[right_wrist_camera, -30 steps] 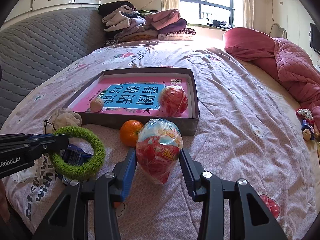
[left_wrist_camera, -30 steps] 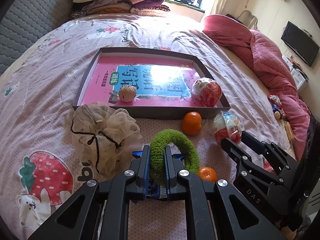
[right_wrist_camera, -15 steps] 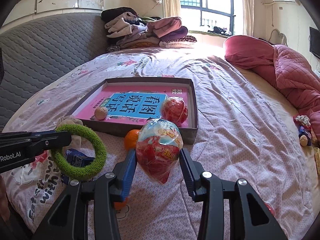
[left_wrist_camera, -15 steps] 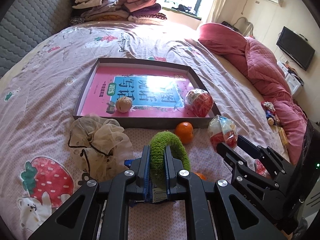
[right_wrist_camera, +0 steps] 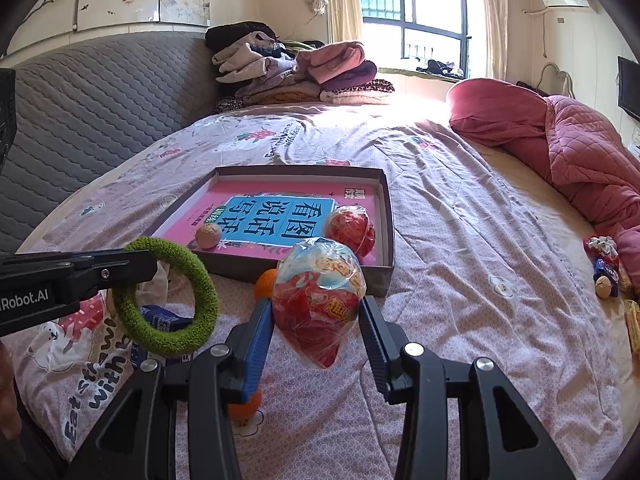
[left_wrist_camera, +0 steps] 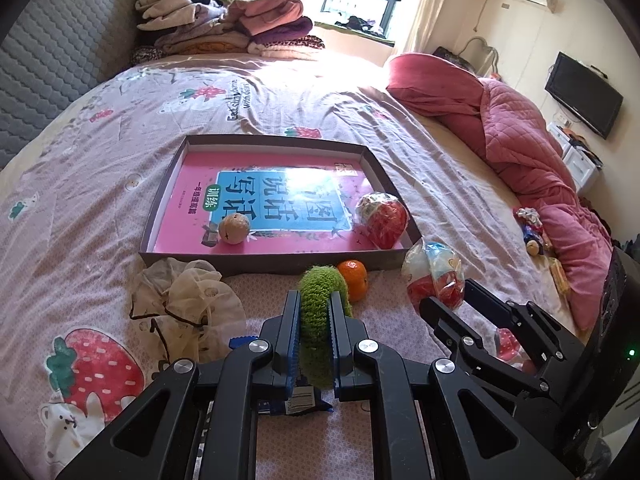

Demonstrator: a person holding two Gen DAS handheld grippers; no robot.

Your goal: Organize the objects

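Observation:
My left gripper (left_wrist_camera: 314, 300) is shut on a green fuzzy ring (left_wrist_camera: 318, 320) and holds it above the bed; the ring also shows in the right wrist view (right_wrist_camera: 168, 296). My right gripper (right_wrist_camera: 316, 308) is shut on a plastic-wrapped egg-shaped snack (right_wrist_camera: 320, 300), also lifted, seen in the left wrist view (left_wrist_camera: 434, 276). Ahead lies a shallow grey box (left_wrist_camera: 160, 208) with a pink book, a small brown ball (left_wrist_camera: 234, 229) and a red wrapped ball (left_wrist_camera: 382, 220) inside.
An orange (left_wrist_camera: 353, 278) lies against the box's front wall. A second orange (right_wrist_camera: 244, 406) lies under my right gripper. A beige mesh scrunchie (left_wrist_camera: 184, 304) and a blue packet (right_wrist_camera: 160, 320) lie on the sheet. Pink quilt (left_wrist_camera: 520, 140) at right, folded clothes (left_wrist_camera: 224, 28) at back.
Both grippers have risen with their loads and the view has pulled back from the box. The ring has turned edge-on in the left wrist view.

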